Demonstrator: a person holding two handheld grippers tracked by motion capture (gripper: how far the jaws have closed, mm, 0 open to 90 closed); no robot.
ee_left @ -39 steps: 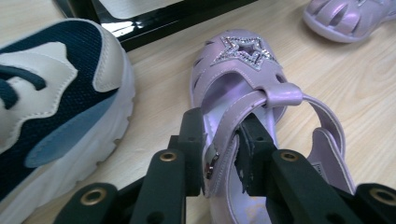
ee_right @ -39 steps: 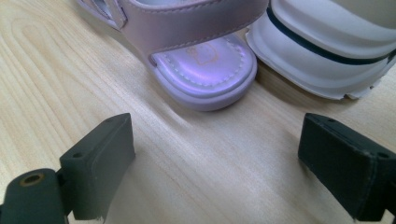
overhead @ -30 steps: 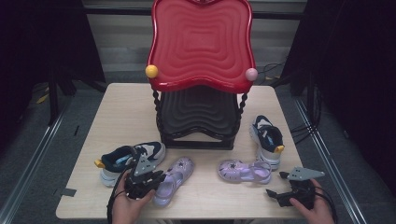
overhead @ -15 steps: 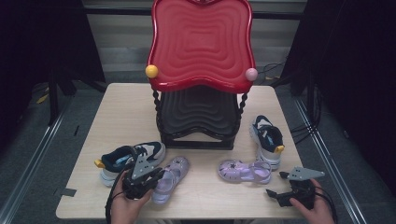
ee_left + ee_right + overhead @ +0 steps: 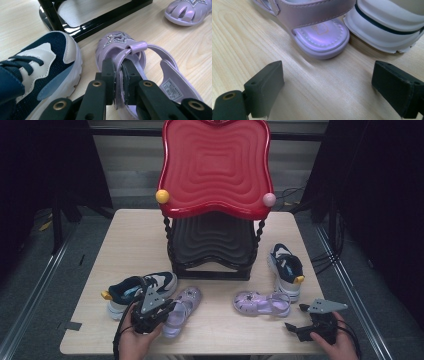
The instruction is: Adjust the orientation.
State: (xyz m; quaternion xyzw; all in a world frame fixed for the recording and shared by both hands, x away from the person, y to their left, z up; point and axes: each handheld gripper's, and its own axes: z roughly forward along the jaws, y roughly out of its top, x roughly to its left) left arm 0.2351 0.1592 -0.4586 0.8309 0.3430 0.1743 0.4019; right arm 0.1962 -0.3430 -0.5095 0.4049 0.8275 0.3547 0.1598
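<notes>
My left gripper [image 5: 165, 312] [image 5: 119, 82] is shut on the side wall of a purple sandal [image 5: 181, 315] [image 5: 140, 65], which lies on the table beside a navy and white sneaker [image 5: 137, 291] [image 5: 37, 72]. The matching purple sandal [image 5: 261, 303] [image 5: 322, 37] [image 5: 190, 11] lies at the front right, with a second sneaker [image 5: 286, 268] [image 5: 392, 22] behind it. My right gripper [image 5: 295, 316] [image 5: 329, 82] rests low on the table just short of that sandal's heel, open and with nothing between its jaws.
A two-tier shoe rack stands mid-table, with a red wavy top shelf [image 5: 215, 165] and a black lower shelf [image 5: 212, 242]; its black base [image 5: 100, 20] is just beyond the held sandal. The wooden table [image 5: 130, 235] has bare room at the back left.
</notes>
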